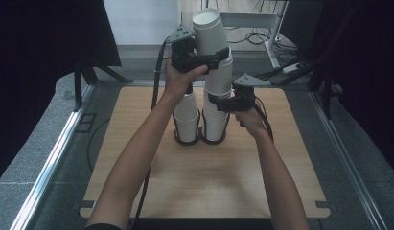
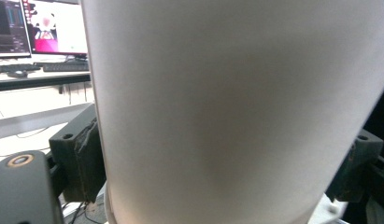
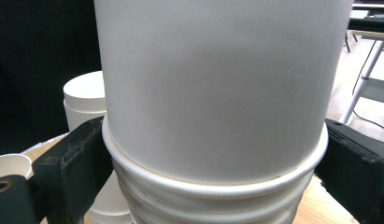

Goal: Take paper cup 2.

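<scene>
now the left gripper (image 1: 217,55) is clamped on a white paper cup (image 1: 210,29) tilted above the tall white nested cup stack (image 1: 216,112), which the right gripper (image 1: 218,103) pinches steady on the wooden table (image 1: 261,167), so next probably a clean lift across to the shorter stack (image 1: 186,120).

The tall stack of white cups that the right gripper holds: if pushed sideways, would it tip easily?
Probably yes: the tall stack looks narrow and high. The cups seem thin and light, likely denting under a squeeze. The right gripper clamping its rims probably steadies it.
</scene>
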A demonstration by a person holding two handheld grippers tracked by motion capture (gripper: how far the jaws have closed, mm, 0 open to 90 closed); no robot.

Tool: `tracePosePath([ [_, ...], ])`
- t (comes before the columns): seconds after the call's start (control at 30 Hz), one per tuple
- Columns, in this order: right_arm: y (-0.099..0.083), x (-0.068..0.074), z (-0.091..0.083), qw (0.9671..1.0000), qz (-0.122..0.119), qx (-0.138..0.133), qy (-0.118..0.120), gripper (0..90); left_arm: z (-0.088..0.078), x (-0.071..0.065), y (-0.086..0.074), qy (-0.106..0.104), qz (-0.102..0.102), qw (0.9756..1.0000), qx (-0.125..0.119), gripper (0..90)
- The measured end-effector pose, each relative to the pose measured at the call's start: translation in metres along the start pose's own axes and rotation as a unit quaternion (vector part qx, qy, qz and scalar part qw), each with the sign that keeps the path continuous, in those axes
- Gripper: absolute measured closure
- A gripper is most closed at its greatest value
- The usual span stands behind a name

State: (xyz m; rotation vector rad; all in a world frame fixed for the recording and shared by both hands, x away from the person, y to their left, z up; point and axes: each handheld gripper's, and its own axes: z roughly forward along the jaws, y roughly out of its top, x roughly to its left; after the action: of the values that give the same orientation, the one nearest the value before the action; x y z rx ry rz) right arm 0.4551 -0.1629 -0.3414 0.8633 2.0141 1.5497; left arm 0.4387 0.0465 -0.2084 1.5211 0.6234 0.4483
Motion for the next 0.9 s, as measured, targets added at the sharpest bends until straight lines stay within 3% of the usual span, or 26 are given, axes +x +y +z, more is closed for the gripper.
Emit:
tracePosePath([
  [0.27, 0.001, 0.001, -0.001, 1.0000, -0.001, 0.003, -0.001, 3.9, -0.017, -0.009, -0.006, -0.009, 0.010, 0.9999, 0.008, 12.7],
  [0.63, 0.000, 0.002, -0.002, 1.0000, 0.002, 0.005, -0.002, 3.6, -0.033, -0.023, -0.030, -0.030, 0.019, 0.9990, 0.027, 12.6],
  [0.9, -0.005, 0.003, -0.013, 0.9998, 0.003, -0.015, -0.009, 5.2, -0.045, -0.032, -0.047, -0.037, 0.024, 0.9983, 0.038, 12.6],
])
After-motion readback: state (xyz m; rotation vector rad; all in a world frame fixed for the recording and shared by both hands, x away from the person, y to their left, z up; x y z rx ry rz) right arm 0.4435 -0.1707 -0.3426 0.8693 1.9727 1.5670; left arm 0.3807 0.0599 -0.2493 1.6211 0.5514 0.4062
